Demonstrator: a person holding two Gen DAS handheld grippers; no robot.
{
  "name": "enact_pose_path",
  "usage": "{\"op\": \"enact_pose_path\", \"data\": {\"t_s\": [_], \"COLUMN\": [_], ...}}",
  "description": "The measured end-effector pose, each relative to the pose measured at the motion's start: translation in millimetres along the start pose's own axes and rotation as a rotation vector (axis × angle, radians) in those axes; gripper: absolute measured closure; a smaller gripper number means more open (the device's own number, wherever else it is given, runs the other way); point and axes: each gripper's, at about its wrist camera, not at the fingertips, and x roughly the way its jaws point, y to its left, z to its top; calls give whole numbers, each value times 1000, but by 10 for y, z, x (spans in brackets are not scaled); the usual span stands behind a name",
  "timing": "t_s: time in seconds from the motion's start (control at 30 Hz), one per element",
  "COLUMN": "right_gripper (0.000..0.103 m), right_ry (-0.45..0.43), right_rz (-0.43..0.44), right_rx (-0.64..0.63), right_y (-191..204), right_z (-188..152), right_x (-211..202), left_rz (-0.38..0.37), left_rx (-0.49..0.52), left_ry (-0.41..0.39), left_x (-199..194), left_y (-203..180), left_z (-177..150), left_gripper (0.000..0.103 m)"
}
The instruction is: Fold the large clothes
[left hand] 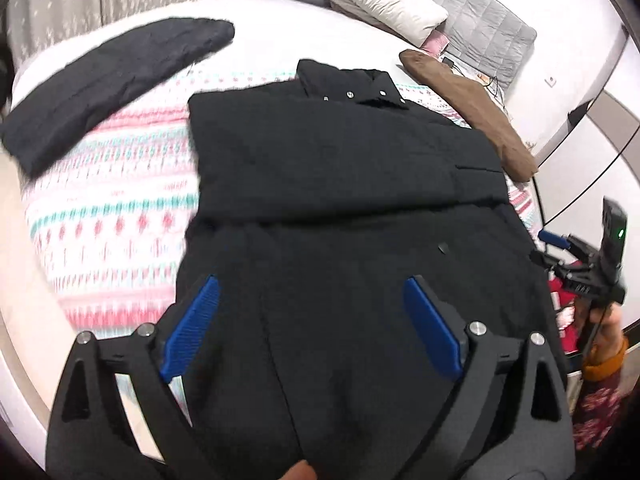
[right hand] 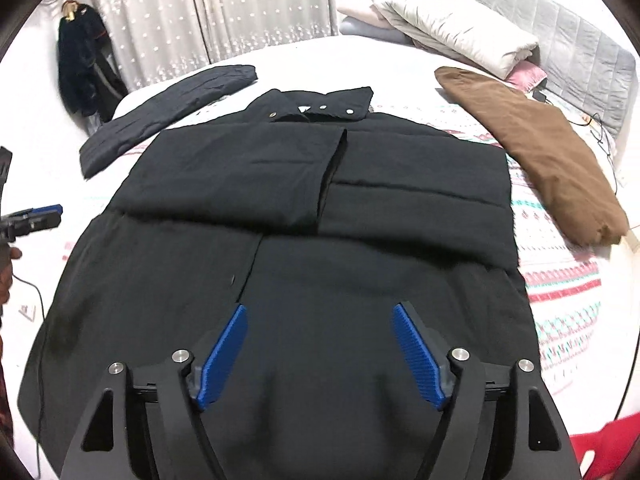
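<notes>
Patterned bedspread (right hand: 568, 300) carries the black coat (right hand: 300, 240), sleeves seemingly folded in; left gripper (left hand: 312, 316) and right gripper (right hand: 320, 344) hover spread, empty; next, pinch both hem corners evenly

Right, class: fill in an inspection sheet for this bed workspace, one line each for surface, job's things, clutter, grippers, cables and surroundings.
Surface: patterned pink-and-teal bedspread, on a white bed.
Job's things: large black padded coat lying flat, collar away from the cameras, both sleeves folded across the chest.
Clutter: folded dark navy garment on one side, folded brown garment on the other; neither touches the coat.
Grippers: left gripper and right gripper over the hem, jaws open, nothing between them.
Cables: thin black cable beside the brown garment.
Surroundings: white pillow, grey quilted headboard, pale curtains.
</notes>
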Motion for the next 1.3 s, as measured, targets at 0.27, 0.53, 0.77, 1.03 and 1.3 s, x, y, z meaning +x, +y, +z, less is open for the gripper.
{"op": "enact_pose_path", "data": {"t_s": [0.27, 0.53, 0.77, 1.03, 1.3], "right_gripper": [16, 14, 14, 14, 14], "right_ry": [95, 206, 268, 319, 396], "right_rz": [68, 154, 111, 97, 134], "right_rx": [-75, -78, 27, 133, 202], "right_y": [146, 63, -497, -993, -1307], "right_z": [-495, -1033, -1339, -1533, -1735], "right_x": [-278, -444, -618, -798, -714], "left_rz": [23, 72, 63, -21, -181], "left_rx": [16, 32, 2, -104, -214], "left_ry": [54, 149, 193, 245, 273], "left_x": [-297, -372, -433, -367, -296], "left_y": [-8, 32, 123, 276, 424], "left_z": [-577, -1138, -1352, -1475, -1563], "left_gripper": [1, 1, 1, 1, 1]}}
